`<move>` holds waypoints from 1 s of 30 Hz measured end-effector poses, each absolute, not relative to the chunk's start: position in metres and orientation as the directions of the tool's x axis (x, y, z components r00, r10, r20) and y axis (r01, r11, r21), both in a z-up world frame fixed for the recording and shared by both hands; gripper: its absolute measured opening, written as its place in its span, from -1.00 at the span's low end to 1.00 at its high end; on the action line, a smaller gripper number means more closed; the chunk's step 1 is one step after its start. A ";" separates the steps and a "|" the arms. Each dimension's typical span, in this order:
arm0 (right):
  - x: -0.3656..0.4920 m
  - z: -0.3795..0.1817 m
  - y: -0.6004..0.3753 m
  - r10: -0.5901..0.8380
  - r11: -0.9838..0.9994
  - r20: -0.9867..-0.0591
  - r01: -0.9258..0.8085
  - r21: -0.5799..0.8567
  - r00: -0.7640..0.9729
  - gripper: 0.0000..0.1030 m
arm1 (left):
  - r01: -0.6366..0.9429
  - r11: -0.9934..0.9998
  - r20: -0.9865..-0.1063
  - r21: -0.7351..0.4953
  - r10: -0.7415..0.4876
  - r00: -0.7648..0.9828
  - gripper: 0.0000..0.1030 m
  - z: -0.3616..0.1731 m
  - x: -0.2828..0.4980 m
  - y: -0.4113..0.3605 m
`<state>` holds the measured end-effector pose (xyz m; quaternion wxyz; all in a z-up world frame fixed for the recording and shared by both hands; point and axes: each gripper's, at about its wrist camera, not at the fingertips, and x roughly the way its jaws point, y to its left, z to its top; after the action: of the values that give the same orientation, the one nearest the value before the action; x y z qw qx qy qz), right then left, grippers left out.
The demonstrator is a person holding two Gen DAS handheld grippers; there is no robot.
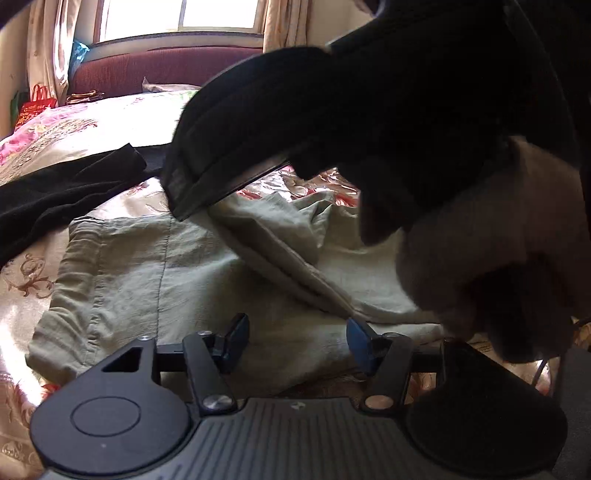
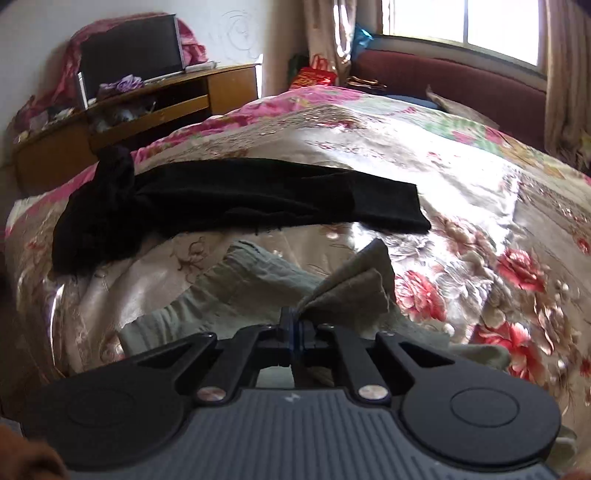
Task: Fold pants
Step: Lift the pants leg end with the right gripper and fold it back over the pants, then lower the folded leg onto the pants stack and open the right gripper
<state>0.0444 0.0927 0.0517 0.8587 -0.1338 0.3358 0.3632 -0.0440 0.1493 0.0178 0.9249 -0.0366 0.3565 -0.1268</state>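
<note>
A person stands at a bed covered by a shiny floral bedspread (image 2: pixel 480 206), holding a pair of two-fingered tongs in each hand.

The pale green pants (image 1: pixel 155 266) lie crumpled on the bedspread, close to the near edge of the bed. One part is spread fairly flat, with a seam running across it; another part is gathered up and lifted toward the right.

The left gripper (image 1: pixel 295 341) hangs just above the flat part of the pants. Its two blue-tipped fingers (image 1: pixel 236 334) stand well apart, with nothing between them. Whether the tips brush the cloth is hard to tell from this angle.

The right gripper (image 2: pixel 293 325) is pinched fully together on a fold of the green pants, and a fan of bunched fabric sticks up and to the right of its closed tips. In the left wrist view, this same gripper shows as a large dark, blurred shape overhead, with the person's hand (image 1: pixel 491 236) wrapped around its handle.

Beyond the green pants, a black garment (image 2: pixel 229 199) lies stretched across the bed, apart from them. Behind the bed are a dark red headboard (image 2: pixel 461 81) under a bright window (image 2: pixel 461 22), and a wooden cabinet (image 2: pixel 147 107) against the wall.
</note>
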 end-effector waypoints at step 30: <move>0.021 0.032 0.139 0.572 0.269 -0.797 -0.962 -0.042 0.195 -0.56 | 0.150 0.937 -0.649 -0.315 -0.328 0.687 0.58 0.019 -0.086 0.190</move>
<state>0.0206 0.1390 0.0316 0.7187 -0.2842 0.3433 0.5337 -0.0864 0.1903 0.0186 0.9105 -0.1193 0.3735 -0.1312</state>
